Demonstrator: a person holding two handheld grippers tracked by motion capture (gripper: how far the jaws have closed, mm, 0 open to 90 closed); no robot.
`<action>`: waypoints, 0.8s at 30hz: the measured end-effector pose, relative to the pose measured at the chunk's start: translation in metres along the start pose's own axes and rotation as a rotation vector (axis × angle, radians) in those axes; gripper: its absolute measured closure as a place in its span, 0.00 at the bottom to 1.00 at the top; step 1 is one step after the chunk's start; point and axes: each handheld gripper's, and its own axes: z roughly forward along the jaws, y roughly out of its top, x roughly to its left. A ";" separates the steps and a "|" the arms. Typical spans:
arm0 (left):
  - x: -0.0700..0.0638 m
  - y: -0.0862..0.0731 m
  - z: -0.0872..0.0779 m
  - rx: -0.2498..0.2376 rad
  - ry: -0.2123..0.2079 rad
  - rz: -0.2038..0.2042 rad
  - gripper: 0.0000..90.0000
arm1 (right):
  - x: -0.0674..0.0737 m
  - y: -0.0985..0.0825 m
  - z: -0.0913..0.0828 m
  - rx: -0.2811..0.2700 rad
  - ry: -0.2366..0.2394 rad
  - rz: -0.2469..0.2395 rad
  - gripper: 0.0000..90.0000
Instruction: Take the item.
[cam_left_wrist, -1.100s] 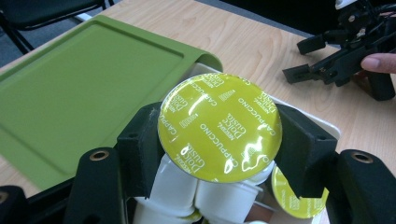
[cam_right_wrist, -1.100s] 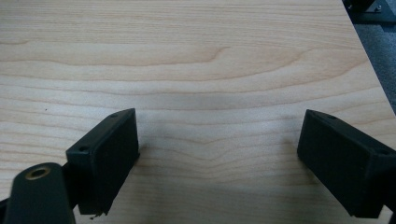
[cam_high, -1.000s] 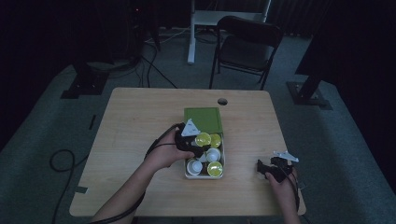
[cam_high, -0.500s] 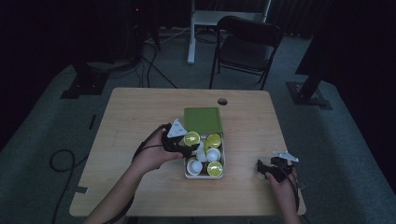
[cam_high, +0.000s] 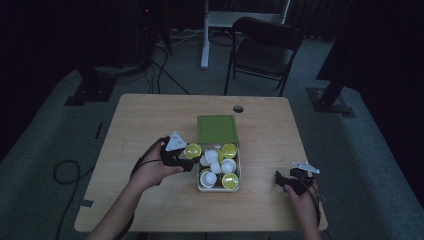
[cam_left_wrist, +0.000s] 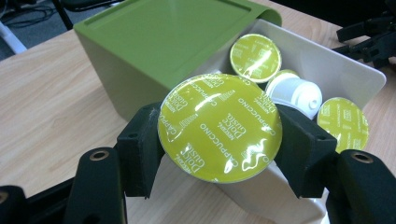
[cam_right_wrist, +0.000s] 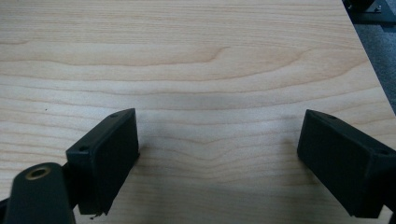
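My left gripper (cam_left_wrist: 219, 133) is shut on a coffee capsule (cam_left_wrist: 219, 126) with a yellow-green foil lid, held just outside the left wall of the white box (cam_left_wrist: 336, 60). In the high view that capsule (cam_high: 192, 150) sits at the left gripper (cam_high: 190, 157) beside the white box (cam_high: 239, 165). Several more capsules (cam_left_wrist: 256, 57) lie inside, some foil up, some showing white bodies (cam_left_wrist: 296, 93). The box's green lid (cam_high: 216, 128) lies against its far end. My right gripper (cam_right_wrist: 219, 154) stands open over bare wood near the table's front right, seen as the right gripper (cam_high: 279, 180) in the high view.
The wooden table (cam_high: 150, 115) has a cable hole (cam_high: 238, 108) behind the green lid. A black folding chair (cam_high: 262, 47) and a white stand (cam_high: 205, 30) are beyond the far edge. Cables trail on the floor at left.
My left gripper has pulled leftward out of the box with the yellow-green capsule in its jaws. The right gripper has stayed where it was.
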 end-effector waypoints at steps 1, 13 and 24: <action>0.001 -0.002 -0.001 0.000 0.005 -0.003 0.42 | 0.000 0.000 0.000 0.000 0.000 0.000 0.13; 0.017 -0.028 -0.007 -0.007 0.036 -0.078 0.42 | 0.000 0.000 0.000 0.000 0.000 -0.001 0.13; 0.037 -0.056 -0.012 -0.024 0.131 -0.141 0.42 | 0.000 0.000 0.000 0.000 0.000 -0.001 0.13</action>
